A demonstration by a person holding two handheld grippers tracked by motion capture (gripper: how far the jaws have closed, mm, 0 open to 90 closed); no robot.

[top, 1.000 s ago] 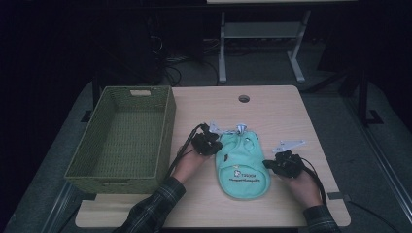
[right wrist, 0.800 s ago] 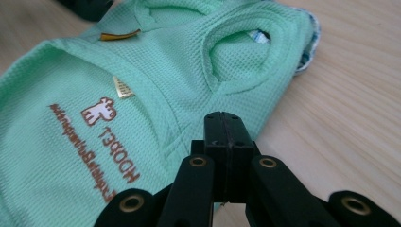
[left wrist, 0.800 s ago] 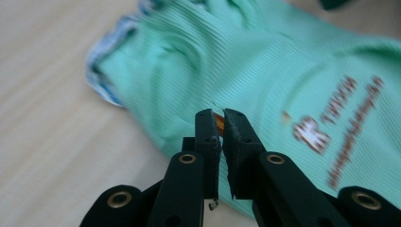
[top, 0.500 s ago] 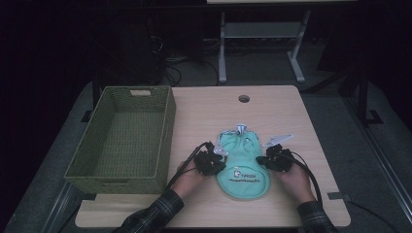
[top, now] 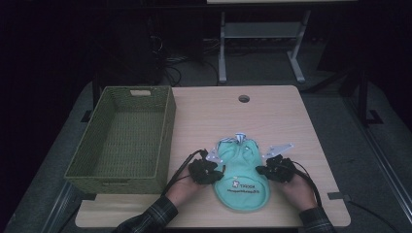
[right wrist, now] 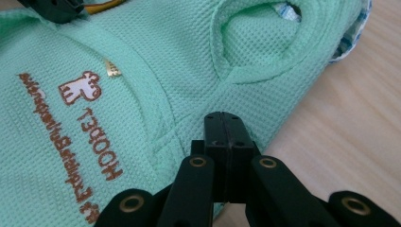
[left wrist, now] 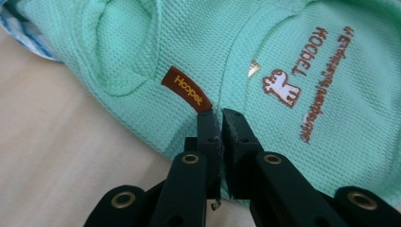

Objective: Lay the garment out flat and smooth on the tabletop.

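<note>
1. Fingers first: the left gripper (left wrist: pixel 217 113) has its fingers pinched on the edge of the mint-green garment (top: pixel 242 175), right beside a small brown label (left wrist: pixel 186 89) sewn into the seam.
2. Over to the right gripper (right wrist: pixel 223 117): fingers pressed tight together, biting the opposite edge of the garment just below an armhole.
3. From above, the left gripper (top: pixel 210 170) and the right gripper (top: pixel 272 167) flank the garment, one on each side, a hand behind each.
4. The garment lies flat near the front edge of the surface (top: pixel 291 116), just right of centre, printed logo facing up.
5. A woven green basket (top: pixel 121 141) fills the left side of the surface, close to the left hand.
</note>
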